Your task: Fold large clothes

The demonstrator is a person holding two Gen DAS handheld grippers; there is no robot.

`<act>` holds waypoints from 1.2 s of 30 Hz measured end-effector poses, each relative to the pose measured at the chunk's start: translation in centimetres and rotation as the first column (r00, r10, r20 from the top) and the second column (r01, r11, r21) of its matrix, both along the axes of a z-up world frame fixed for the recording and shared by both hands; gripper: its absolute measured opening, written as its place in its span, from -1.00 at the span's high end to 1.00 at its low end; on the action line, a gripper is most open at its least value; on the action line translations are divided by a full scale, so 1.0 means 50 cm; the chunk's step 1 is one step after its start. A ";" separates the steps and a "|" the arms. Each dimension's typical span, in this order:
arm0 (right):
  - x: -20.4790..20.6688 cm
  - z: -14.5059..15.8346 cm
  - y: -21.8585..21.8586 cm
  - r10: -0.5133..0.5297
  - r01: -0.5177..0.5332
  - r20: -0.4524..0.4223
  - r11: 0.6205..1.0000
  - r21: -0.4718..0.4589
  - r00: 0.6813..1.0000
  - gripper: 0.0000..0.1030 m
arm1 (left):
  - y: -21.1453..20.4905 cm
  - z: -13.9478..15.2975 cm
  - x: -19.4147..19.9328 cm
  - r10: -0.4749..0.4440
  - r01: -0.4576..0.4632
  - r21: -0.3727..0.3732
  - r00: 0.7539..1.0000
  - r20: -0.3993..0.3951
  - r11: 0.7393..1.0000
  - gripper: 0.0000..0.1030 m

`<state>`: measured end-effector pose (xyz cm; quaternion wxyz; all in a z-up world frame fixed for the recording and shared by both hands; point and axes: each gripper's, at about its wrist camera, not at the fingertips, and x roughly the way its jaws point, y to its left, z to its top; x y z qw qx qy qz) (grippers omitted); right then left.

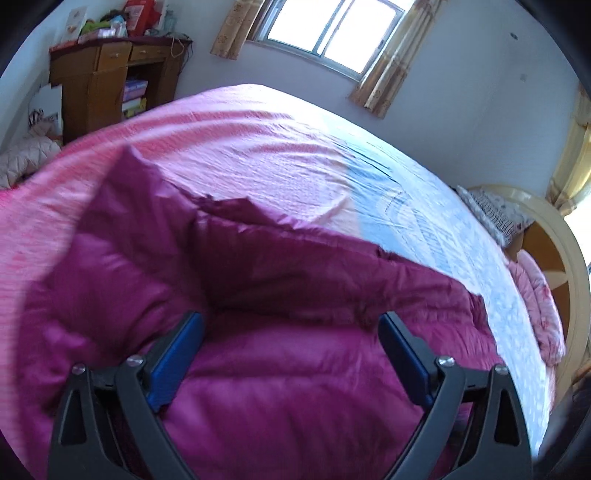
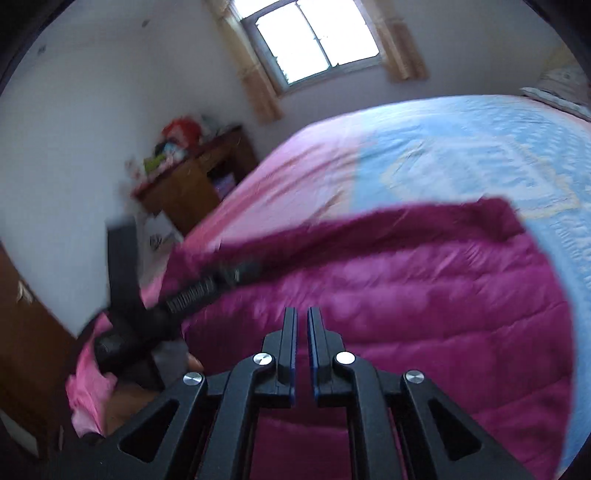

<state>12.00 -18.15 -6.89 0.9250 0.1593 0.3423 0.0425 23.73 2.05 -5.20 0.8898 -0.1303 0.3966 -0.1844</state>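
A large magenta quilted down coat point(image 1: 280, 362) lies spread on the bed, its near part bunched and folded over. It also shows in the right wrist view point(image 2: 424, 295). My left gripper point(image 1: 291, 325) is open, its blue-padded fingers wide apart just above the coat, with nothing between them. My right gripper point(image 2: 302, 317) has its fingers nearly together with a narrow gap and nothing held, hovering over the coat's near edge. The left gripper's body point(image 2: 207, 288) shows blurred at the coat's left edge in the right wrist view.
The bed sheet point(image 1: 258, 147) is pink on one side and light blue patterned on the other. A wooden desk point(image 1: 99, 81) with clutter stands by the wall. A window point(image 1: 332, 29) is behind. A pillow point(image 1: 491, 214) and cream headboard point(image 1: 554, 240) are at right.
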 end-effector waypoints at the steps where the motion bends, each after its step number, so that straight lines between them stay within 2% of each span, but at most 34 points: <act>1: 0.008 -0.033 0.008 -0.002 0.002 -0.018 1.000 -0.010 1.000 0.87 | 0.015 0.010 -0.014 0.007 -0.007 0.005 1.000 0.013 1.000 -0.89; 2: -0.003 -0.051 0.011 -0.007 0.007 0.042 1.000 -0.017 0.999 0.87 | 0.035 0.021 -0.031 0.016 -0.017 0.003 0.999 0.028 1.000 -0.89; 3: -0.008 -0.055 0.014 -0.008 0.009 0.059 1.000 -0.022 0.998 0.87 | 0.057 0.029 -0.048 0.031 -0.031 0.001 0.999 0.039 1.000 -0.92; 5: -0.005 -0.051 0.019 -0.011 0.012 0.045 1.000 -0.028 0.999 0.87 | 0.104 0.038 -0.081 0.071 -0.071 -0.002 0.996 0.049 0.998 -0.95; 8: -0.013 -0.050 0.022 -0.009 0.010 0.064 1.000 -0.014 0.998 0.87 | 0.183 0.032 -0.137 0.152 -0.149 -0.061 0.987 0.060 0.987 -0.99; 11: -0.009 -0.045 0.018 -0.014 0.014 0.042 1.000 0.000 0.999 0.87 | 0.247 -0.002 -0.182 0.262 -0.258 -0.141 0.965 0.015 0.956 -1.00; 13: -0.022 -0.022 0.021 -0.043 0.043 0.031 0.999 0.007 0.999 0.87 | 0.254 -0.027 -0.194 0.267 -0.268 -0.176 0.963 -0.028 0.947 -1.00; 14: -0.034 -0.012 0.020 -0.050 0.049 0.054 0.999 0.020 0.997 0.87 | 0.256 -0.039 -0.200 0.264 -0.268 -0.183 0.963 -0.042 0.946 -1.00; 16: -0.064 0.012 0.036 -0.041 0.037 0.117 0.999 0.034 0.992 0.87 | 0.234 -0.044 -0.219 0.274 -0.271 -0.136 0.962 0.001 0.953 -1.00; 19: -0.091 0.033 0.078 0.004 -0.002 0.174 1.000 -0.007 0.985 0.87 | 0.200 -0.063 -0.218 0.237 -0.239 -0.182 0.971 -0.033 0.954 -1.00; 21: -0.076 0.015 0.091 0.020 -0.021 0.132 1.000 0.006 0.991 0.87 | 0.184 -0.075 -0.214 0.240 -0.248 -0.176 0.969 -0.065 0.953 -1.00; 23: -0.053 -0.036 0.091 0.027 -0.028 0.047 0.999 0.033 0.999 0.86 | 0.179 -0.080 -0.219 0.251 -0.254 -0.152 0.967 -0.041 0.955 -0.99; 25: -0.063 -0.069 0.079 0.031 -0.035 0.076 0.998 0.059 0.997 0.87 | 0.168 -0.080 -0.225 0.248 -0.249 -0.157 0.968 -0.028 0.956 -0.98; 27: -0.061 -0.072 0.077 0.029 -0.034 0.072 0.997 0.075 0.997 0.87 | 0.165 -0.081 -0.228 0.248 -0.248 -0.180 0.968 -0.025 0.952 -0.94; 28: -0.059 -0.071 0.077 0.026 -0.032 0.067 0.996 0.079 0.997 0.87 | 0.163 -0.082 -0.227 0.252 -0.252 -0.205 0.967 -0.027 0.946 -0.90; 31: -0.065 -0.074 0.074 0.024 -0.030 0.079 0.996 0.083 0.997 0.87 | 0.169 -0.083 -0.228 0.233 -0.233 -0.267 0.972 -0.031 0.935 -0.48; 33: -0.066 -0.075 0.069 0.022 -0.029 0.077 0.995 0.095 0.997 0.87 | 0.164 -0.075 -0.218 0.208 -0.205 -0.267 0.978 -0.019 0.942 0.04; 36: -0.073 -0.079 0.044 0.018 -0.028 0.070 0.990 0.142 0.997 0.87 | 0.141 -0.025 -0.223 0.159 -0.139 -0.240 0.985 0.066 0.961 0.32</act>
